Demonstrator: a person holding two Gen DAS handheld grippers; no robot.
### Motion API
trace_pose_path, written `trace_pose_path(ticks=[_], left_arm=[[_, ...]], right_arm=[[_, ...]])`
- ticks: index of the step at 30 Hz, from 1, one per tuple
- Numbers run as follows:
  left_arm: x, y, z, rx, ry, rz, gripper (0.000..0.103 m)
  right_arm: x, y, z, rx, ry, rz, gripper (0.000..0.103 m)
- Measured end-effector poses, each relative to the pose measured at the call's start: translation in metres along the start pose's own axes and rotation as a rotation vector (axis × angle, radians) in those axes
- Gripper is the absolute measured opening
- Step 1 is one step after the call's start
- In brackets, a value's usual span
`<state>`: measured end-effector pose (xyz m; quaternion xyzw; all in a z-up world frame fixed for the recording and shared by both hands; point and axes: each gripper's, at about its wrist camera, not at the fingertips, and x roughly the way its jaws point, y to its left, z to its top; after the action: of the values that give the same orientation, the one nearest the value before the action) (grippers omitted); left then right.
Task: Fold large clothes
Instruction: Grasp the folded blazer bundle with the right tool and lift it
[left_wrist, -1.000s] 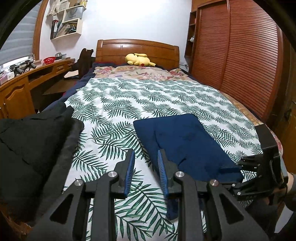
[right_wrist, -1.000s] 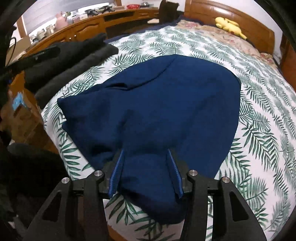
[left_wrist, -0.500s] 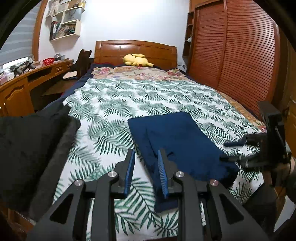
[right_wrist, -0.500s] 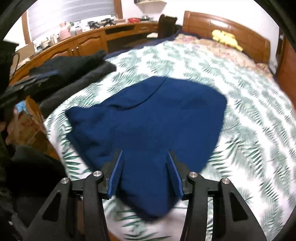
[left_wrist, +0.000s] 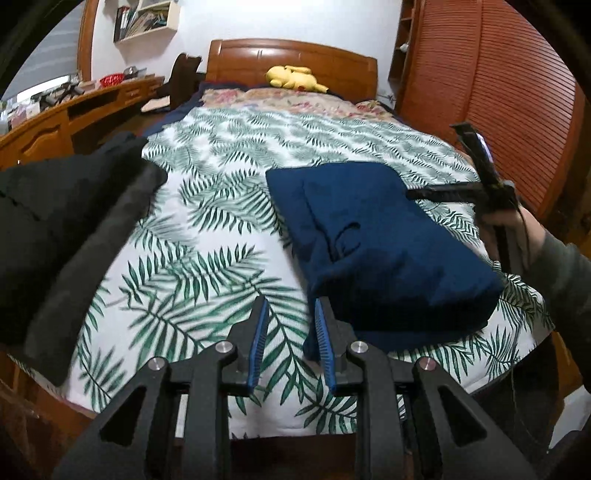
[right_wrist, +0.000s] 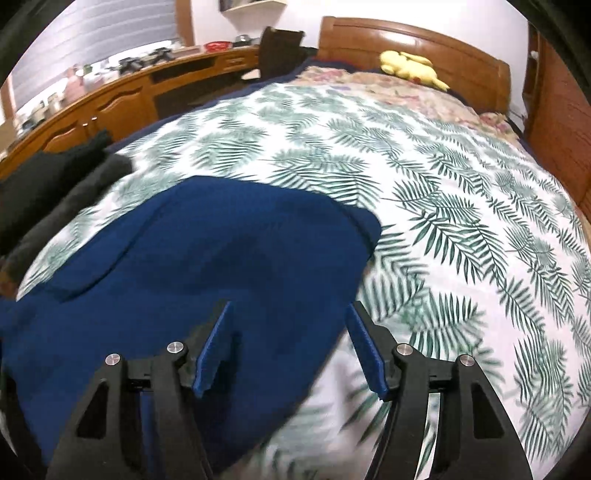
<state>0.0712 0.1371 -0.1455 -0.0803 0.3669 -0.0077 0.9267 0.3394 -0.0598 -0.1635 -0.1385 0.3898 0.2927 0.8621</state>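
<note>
A folded dark blue garment (left_wrist: 373, 243) lies on the leaf-print bed near its foot; it also shows in the right wrist view (right_wrist: 207, 280). My left gripper (left_wrist: 290, 332) is open and empty, above the sheet just left of the garment's near corner. My right gripper (right_wrist: 290, 332) is open and empty, above the garment's right edge, apart from it. In the left wrist view the right gripper (left_wrist: 458, 192) shows at the far right, held by a hand above the garment's right side.
A pile of black clothes (left_wrist: 55, 229) lies at the bed's left edge. A yellow plush (left_wrist: 295, 77) sits by the wooden headboard. A wooden desk (left_wrist: 66, 122) runs along the left, a slatted wardrobe (left_wrist: 517, 92) along the right.
Both grippers have drawn back and up from the blue garment. The right gripper has let go of the garment's edge and lifted; its jaws stand wider.
</note>
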Motion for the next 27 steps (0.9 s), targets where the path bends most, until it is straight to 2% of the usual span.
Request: trace_pose_path(ticks=[3,7,9,14,19,27], left_arm=[[0.009,0.002,-0.005,-0.027,0.032,-0.006,0.024],[0.014,-0.001,-0.006,-0.036,0.054,0.011,0.024],[0.015,-0.003,-0.005,-0.044,0.058,0.012,0.024],[0.011,-0.013,0.002,-0.033,0.063,0.032,0.024],[0.015,-0.024,0.000,-0.011,0.095,0.055,0.025],[0.029,-0.021,-0.005,-0.059,0.113,0.038,0.027]], right_arm=[[0.026,-0.012,0.010,0.016,0.029,-0.012,0.065],[0.048,-0.022,0.011,0.039,0.023,0.003,0.080],[0.052,-0.025,0.007,0.053,0.012,0.020,0.083],[0.055,-0.042,-0.003,0.146,0.000,0.129,0.084],[0.053,-0.036,-0.003,0.121,-0.008,0.114,0.084],[0.055,-0.038,-0.004,0.133,-0.001,0.131,0.084]])
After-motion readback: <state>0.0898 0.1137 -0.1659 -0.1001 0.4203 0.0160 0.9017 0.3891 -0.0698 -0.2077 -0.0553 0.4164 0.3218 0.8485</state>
